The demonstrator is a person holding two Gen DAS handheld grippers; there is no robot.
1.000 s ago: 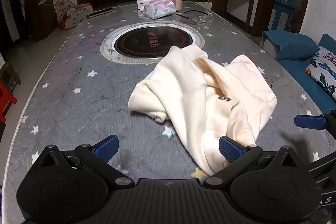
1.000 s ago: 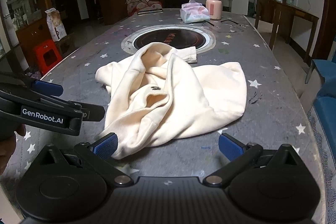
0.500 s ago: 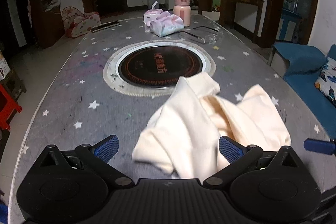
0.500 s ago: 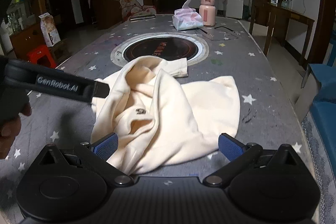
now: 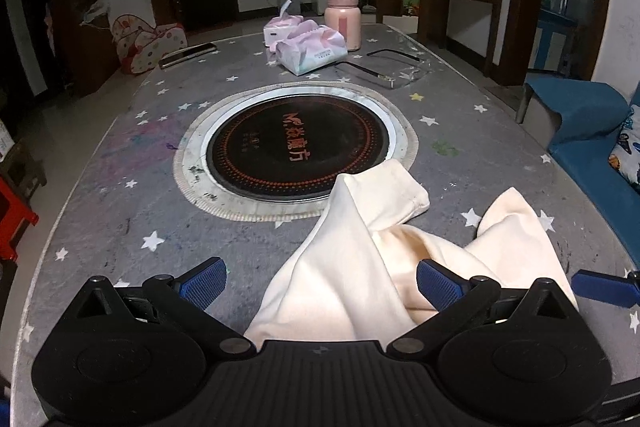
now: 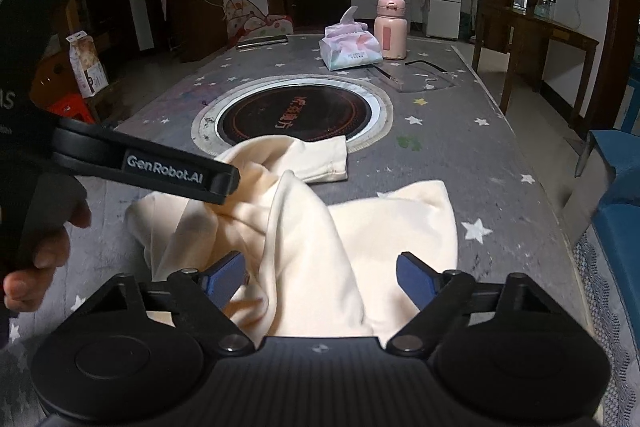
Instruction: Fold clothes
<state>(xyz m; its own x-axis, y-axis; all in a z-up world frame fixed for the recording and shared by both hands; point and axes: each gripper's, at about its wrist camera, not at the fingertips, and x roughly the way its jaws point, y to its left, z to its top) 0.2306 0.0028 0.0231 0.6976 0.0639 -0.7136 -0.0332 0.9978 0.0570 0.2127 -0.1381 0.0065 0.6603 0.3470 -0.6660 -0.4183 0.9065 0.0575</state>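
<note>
A crumpled cream garment (image 5: pixel 360 267) lies on the grey star-patterned table (image 5: pixel 120 219), one cuffed sleeve (image 5: pixel 392 187) reaching the rim of the round hob. My left gripper (image 5: pixel 320 285) is open, with a raised fold of the garment between its blue pads and neither pad pressing on it. Of the right gripper only one blue fingertip (image 5: pixel 600 289) shows there. In the right wrist view the garment (image 6: pixel 320 239) runs up between the jaws of my right gripper (image 6: pixel 320 279), which are closing but still apart. My left gripper (image 6: pixel 224 187), held by a hand (image 6: pixel 40 259), hovers over the cloth's left side.
A black round hob (image 5: pixel 298 147) is set into the table's middle. Behind it stand a tissue pack (image 5: pixel 316 53), a pink flask (image 5: pixel 342 19), clear glasses (image 5: pixel 400 71) and a dark flat bar (image 5: pixel 188 55). A blue sofa (image 5: pixel 580 131) borders the table's right edge.
Both grippers have moved forward over the garment, so its raised fold now lies between each pair of jaws. The right gripper's pads stand closer together than before.
</note>
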